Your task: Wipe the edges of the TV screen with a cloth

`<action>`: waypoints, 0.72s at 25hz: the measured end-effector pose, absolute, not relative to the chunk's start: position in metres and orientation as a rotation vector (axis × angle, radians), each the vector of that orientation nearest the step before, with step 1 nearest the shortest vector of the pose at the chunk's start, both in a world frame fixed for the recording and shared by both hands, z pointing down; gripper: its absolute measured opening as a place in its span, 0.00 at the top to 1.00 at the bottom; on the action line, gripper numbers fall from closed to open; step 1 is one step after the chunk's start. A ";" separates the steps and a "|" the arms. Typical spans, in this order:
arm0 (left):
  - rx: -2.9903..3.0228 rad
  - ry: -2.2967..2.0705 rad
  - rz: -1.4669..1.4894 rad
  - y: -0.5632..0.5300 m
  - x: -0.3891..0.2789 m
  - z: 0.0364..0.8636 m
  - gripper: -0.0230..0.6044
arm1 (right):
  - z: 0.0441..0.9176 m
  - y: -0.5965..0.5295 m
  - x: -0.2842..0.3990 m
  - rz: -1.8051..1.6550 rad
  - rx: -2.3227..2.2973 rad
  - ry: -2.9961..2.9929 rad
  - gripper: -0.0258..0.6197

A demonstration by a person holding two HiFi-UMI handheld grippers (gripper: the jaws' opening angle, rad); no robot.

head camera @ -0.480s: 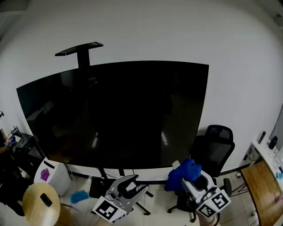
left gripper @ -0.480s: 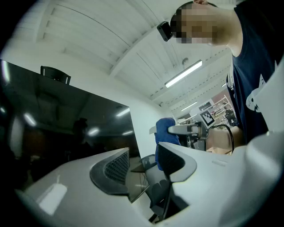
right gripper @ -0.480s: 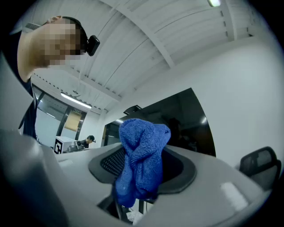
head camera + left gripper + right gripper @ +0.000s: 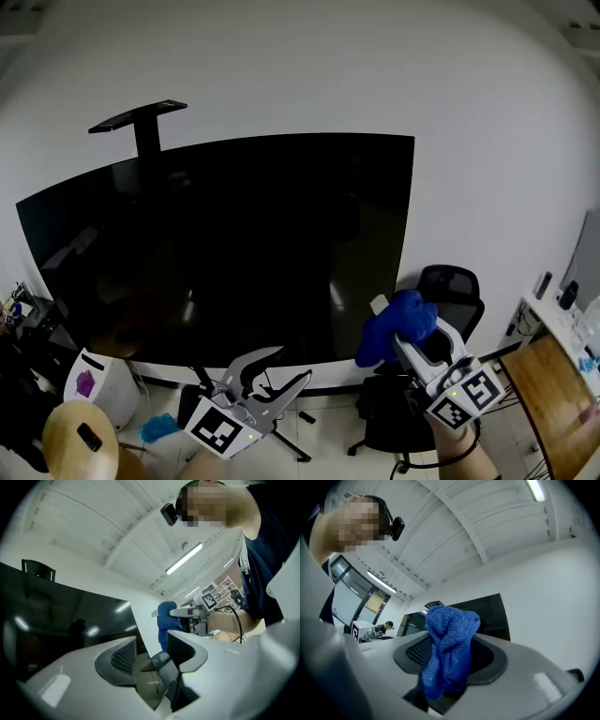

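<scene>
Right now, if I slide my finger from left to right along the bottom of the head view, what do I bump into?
A round tan stool top → small light-blue thing → left gripper with its black-and-white marker cube → bunched blue cloth → brown wooden desk corner.

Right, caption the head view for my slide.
Right gripper holds a blue cloth near the dark TV screen lower right corner; left gripper open, empty.
</scene>
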State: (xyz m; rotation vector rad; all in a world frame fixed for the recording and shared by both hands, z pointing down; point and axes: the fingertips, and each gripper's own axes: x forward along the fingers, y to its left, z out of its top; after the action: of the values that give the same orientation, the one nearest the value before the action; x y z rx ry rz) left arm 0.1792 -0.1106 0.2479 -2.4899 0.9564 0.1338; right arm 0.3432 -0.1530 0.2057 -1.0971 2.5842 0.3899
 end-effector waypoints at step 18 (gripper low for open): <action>-2.290 0.895 0.201 -0.216 0.271 0.101 0.66 | -0.001 -0.350 0.465 0.390 -0.974 2.544 0.63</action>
State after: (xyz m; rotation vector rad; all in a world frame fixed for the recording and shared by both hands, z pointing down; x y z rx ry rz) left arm 0.2710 -0.2159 0.1009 -2.2899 0.8945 0.2008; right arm 0.4646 -0.3501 -0.0009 -0.9744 2.5443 0.3899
